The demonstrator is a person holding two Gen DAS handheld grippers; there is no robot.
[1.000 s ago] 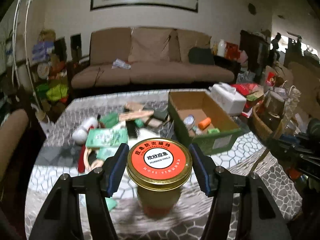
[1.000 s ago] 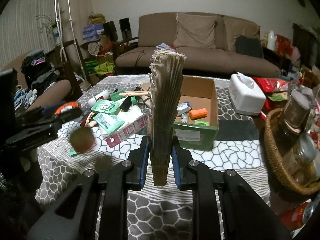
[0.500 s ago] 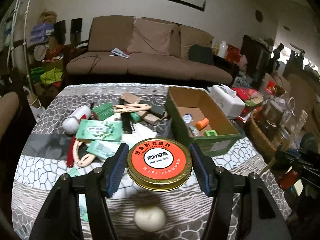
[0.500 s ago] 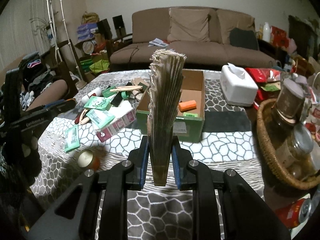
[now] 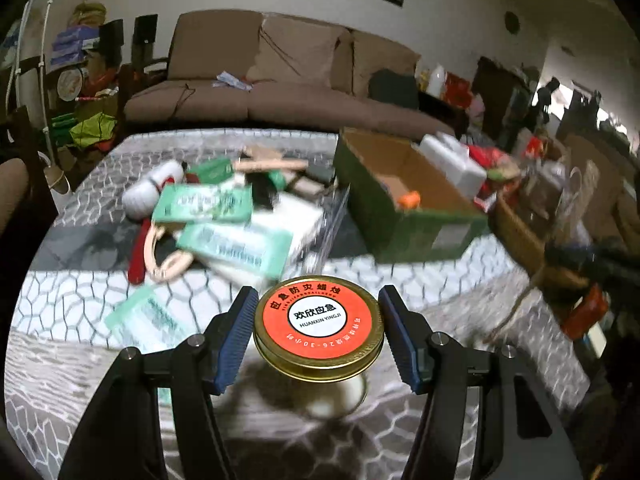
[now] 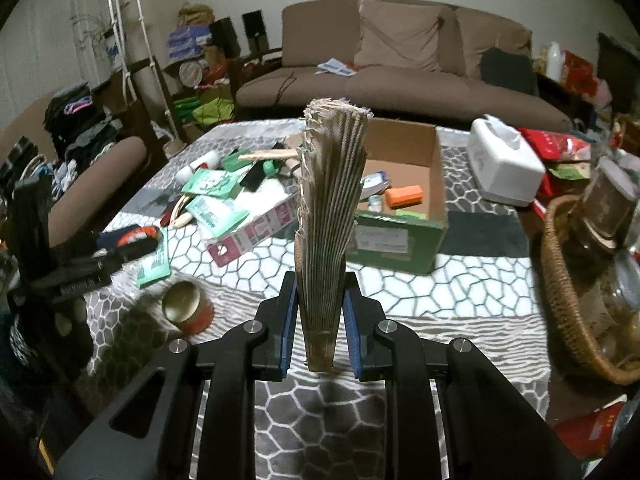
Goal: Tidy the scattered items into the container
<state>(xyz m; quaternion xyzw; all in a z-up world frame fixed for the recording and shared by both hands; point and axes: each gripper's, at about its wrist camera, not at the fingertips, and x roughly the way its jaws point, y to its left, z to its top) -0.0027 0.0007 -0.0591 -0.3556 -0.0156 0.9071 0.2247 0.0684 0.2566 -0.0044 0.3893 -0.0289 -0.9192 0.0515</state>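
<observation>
My left gripper point(image 5: 319, 330) is shut on a gold-rimmed lid with an orange label point(image 5: 318, 318), pads against its rim. The lid's red can point(image 6: 187, 307) lies open on the tablecloth just below it, partly hidden under the lid in the left wrist view. My right gripper point(image 6: 320, 312) is shut on a folded paper fan point(image 6: 334, 200) that stands upright between the pads. The green cardboard box point(image 6: 404, 240) point(image 5: 424, 232) sits beyond, holding an orange item point(image 6: 404, 195) and some small things. Green packets point(image 5: 204, 204) and other clutter lie left of the box.
A white tissue box point(image 6: 504, 168) stands right of the cardboard box, and a wicker basket point(image 6: 560, 280) with jars sits at the table's right edge. A red and white carton point(image 6: 256, 232) lies among the clutter. A brown sofa point(image 6: 400, 76) is behind the table.
The can came off the lid and dropped to the tablecloth. My left gripper, still holding the lid, sank toward it. The right gripper with the fan lowered slightly.
</observation>
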